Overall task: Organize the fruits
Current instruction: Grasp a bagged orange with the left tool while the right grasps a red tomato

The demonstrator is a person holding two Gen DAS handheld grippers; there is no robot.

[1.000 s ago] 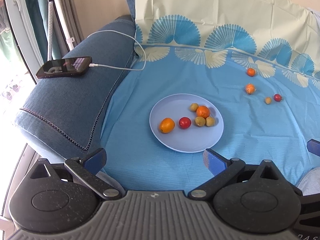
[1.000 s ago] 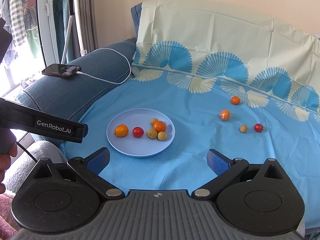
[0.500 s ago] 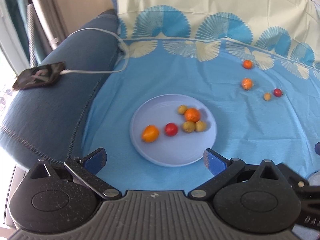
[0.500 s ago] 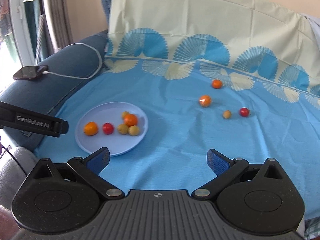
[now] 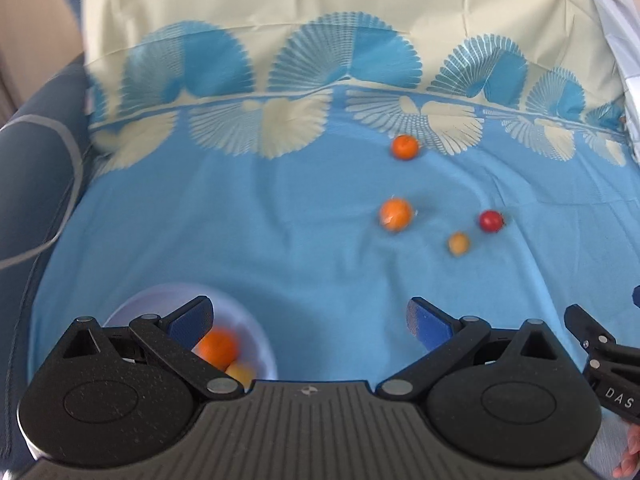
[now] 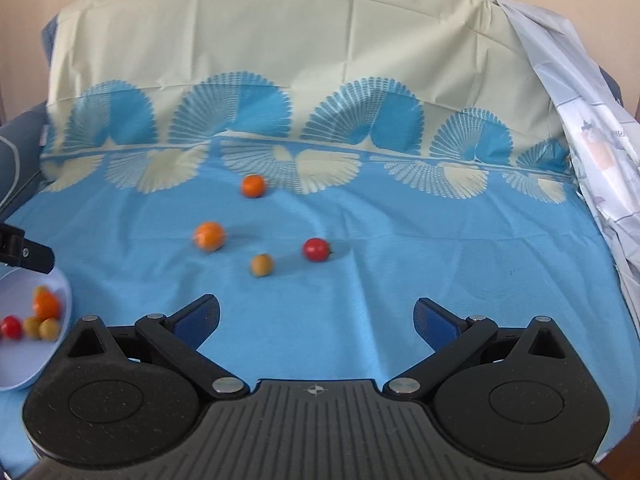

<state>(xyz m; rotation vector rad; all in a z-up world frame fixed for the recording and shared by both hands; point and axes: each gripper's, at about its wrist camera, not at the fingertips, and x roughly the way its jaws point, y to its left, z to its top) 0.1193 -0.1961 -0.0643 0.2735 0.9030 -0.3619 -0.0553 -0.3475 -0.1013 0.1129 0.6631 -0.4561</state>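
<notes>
1. Fruits lie in two groups on the blue patterned sheet (image 6: pixel 400 240): four loose ones ahead of both grippers, the rest on a pale blue plate (image 6: pixel 24 364) to the left.
2. Loose group, right wrist view: a small orange fruit (image 6: pixel 253 186) farthest back near the fan print, a larger orange fruit (image 6: pixel 209 235) nearer and left, a yellowish round fruit (image 6: pixel 261 265) nearest, and a red fruit (image 6: pixel 316 249) just right of it. None of them touch. All are slightly blurred, so the kinds are hard to tell.
3. The plate is cut off by the left edge in the right wrist view. On it show a red fruit (image 6: pixel 11 327), an orange one (image 6: pixel 47 305) and two yellowish ones (image 6: pixel 41 327) close together.
4. In the left wrist view the plate (image 5: pixel 256 334) is mostly hidden behind the gripper body; only an orange fruit (image 5: pixel 218 349) and part of a yellowish one (image 5: pixel 240 372) show.
5. Left gripper (image 5: pixel 310 318): jaws spread wide, nothing between them, hovering over the sheet beside the plate.
6. Right gripper (image 6: pixel 316 318): jaws spread wide, holding nothing, the loose fruits well ahead of its tips.
7. A grey cable (image 5: pixel 68 184) runs along the dark blue sofa arm (image 5: pixel 32 160) at the left, partly out of frame.
</notes>
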